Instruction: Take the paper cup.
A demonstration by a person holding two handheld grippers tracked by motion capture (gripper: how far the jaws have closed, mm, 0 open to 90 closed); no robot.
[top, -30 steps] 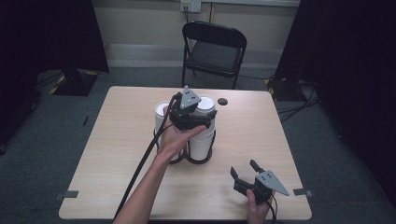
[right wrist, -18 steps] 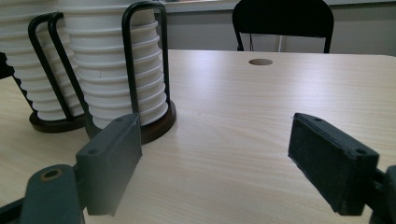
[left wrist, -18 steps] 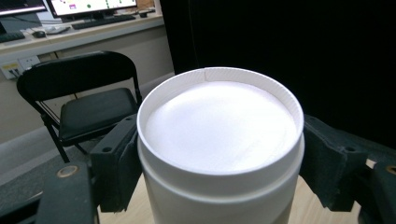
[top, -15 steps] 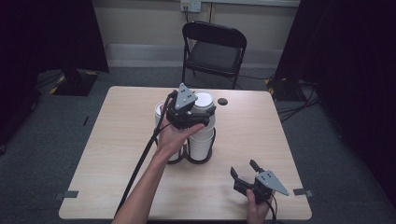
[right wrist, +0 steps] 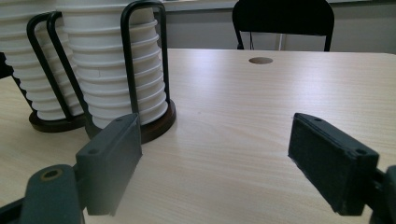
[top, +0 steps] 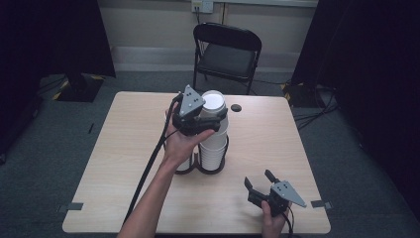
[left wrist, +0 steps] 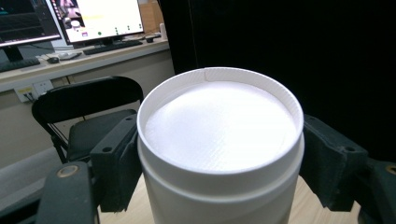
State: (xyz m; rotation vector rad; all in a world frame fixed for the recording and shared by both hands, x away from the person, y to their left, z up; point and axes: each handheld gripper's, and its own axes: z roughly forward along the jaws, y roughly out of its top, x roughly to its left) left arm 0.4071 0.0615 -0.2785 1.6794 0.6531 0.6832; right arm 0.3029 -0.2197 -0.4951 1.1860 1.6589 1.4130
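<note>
While the left gripper (top: 210, 121) clamps its fingers (left wrist: 116, 161) on the top white cup (left wrist: 219, 140) of the stack in the holder (top: 208, 166), the right gripper (top: 261, 182) rests open on the counter (top: 124, 163)

the left claw (top: 210, 121) is raised, its jaws pressed closed on both sides; the right claw (top: 260, 182) stays low with jaws wide apart.

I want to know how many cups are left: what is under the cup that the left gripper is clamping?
Under the top cup in the left gripper: a stack of white cups in a black wire holder. Hand and gripper hide the join.
</note>
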